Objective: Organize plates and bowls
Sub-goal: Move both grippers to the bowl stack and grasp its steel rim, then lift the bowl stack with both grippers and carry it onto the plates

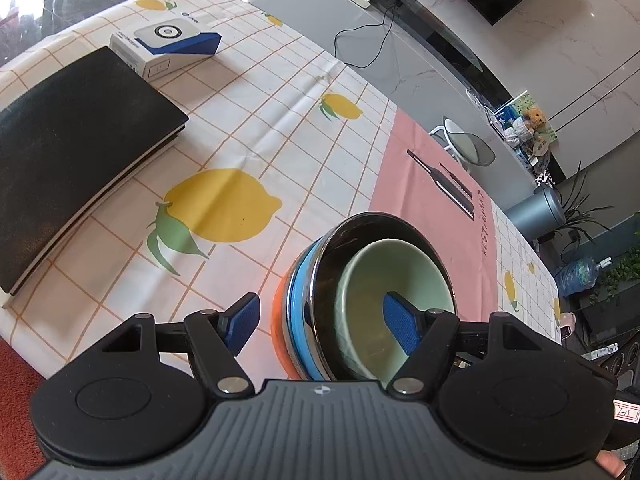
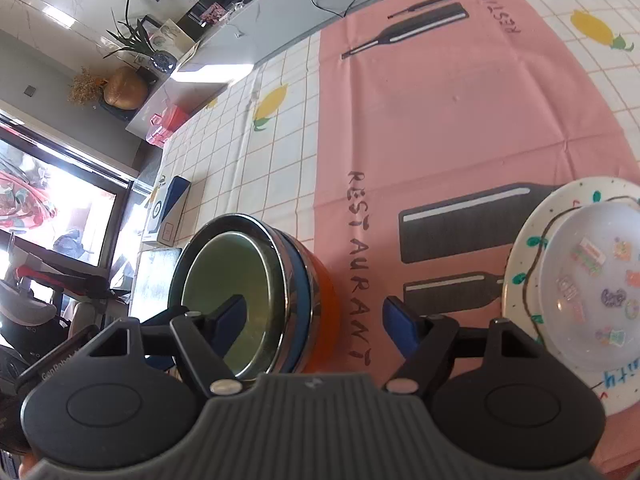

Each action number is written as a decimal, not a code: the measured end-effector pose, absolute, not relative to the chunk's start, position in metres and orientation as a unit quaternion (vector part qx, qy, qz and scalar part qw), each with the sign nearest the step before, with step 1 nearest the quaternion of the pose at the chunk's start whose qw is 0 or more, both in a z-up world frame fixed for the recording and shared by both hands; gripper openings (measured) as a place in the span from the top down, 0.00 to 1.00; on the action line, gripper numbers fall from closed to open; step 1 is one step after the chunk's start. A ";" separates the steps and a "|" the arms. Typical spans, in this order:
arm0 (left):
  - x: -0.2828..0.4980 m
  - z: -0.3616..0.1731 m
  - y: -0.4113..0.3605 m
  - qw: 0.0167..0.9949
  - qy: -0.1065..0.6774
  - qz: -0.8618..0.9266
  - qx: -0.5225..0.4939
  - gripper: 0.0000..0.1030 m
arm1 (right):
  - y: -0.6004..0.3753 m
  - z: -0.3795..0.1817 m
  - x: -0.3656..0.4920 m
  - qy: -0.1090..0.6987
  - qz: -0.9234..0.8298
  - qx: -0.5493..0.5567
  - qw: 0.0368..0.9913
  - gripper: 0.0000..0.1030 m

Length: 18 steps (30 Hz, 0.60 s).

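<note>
Bowl stack [image 1: 320,312] sits on the worktop [image 1: 248,120] at the pink mat's [image 2: 440,120] edge: green bowl [image 1: 388,280] nested in steel, blue and orange. Left claw [image 1: 320,320] spread, straddling the stack rim, no contact. Right claw [image 2: 316,320] spread, empty; plate [image 2: 528,240] with clear dish [image 2: 592,280] to its right.

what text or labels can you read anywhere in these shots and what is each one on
"RESTAURANT" on the pink placemat, near edge, in dark letters.
"RESTAURANT" again at its far edge, upside down.
"GenRobo..." on the black device at lower left, cut off.
"...ity" in blue on the white plate, partly hidden.
Print on the blue and white box: too small to read.
Red tag: handwriting unclear.
</note>
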State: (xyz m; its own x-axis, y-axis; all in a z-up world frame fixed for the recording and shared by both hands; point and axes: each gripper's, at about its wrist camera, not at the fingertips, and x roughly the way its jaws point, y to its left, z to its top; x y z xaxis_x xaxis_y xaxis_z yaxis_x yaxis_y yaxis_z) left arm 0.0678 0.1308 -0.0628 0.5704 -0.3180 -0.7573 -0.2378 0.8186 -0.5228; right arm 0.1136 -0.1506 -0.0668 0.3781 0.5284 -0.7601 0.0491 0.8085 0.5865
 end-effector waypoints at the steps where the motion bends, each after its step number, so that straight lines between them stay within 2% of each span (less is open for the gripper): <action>1: 0.069 -0.066 0.131 0.831 0.464 -0.028 -0.305 0.20 | -0.149 -0.071 0.116 0.539 0.153 0.274 0.781 0.28; 8: 0.078 -0.087 0.125 0.815 0.485 -0.026 -0.316 0.21 | -0.137 -0.088 0.123 0.558 0.150 0.274 0.769 0.31; 15: 0.084 -0.091 0.118 0.814 0.500 -0.018 -0.294 0.33 | -0.136 -0.096 0.129 0.565 0.150 0.280 0.762 0.33; 18: 0.086 -0.093 0.119 0.811 0.506 -0.014 -0.293 0.42 | -0.135 -0.097 0.130 0.565 0.155 0.283 0.760 0.40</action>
State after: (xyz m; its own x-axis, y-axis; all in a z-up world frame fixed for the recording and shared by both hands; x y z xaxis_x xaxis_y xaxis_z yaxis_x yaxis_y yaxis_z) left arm 0.0862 0.1190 -0.0927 0.4870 -0.3205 -0.8125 -0.2738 0.8273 -0.4905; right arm 0.1297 -0.1354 -0.0969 0.3139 0.5545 -0.7707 0.0839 0.7923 0.6043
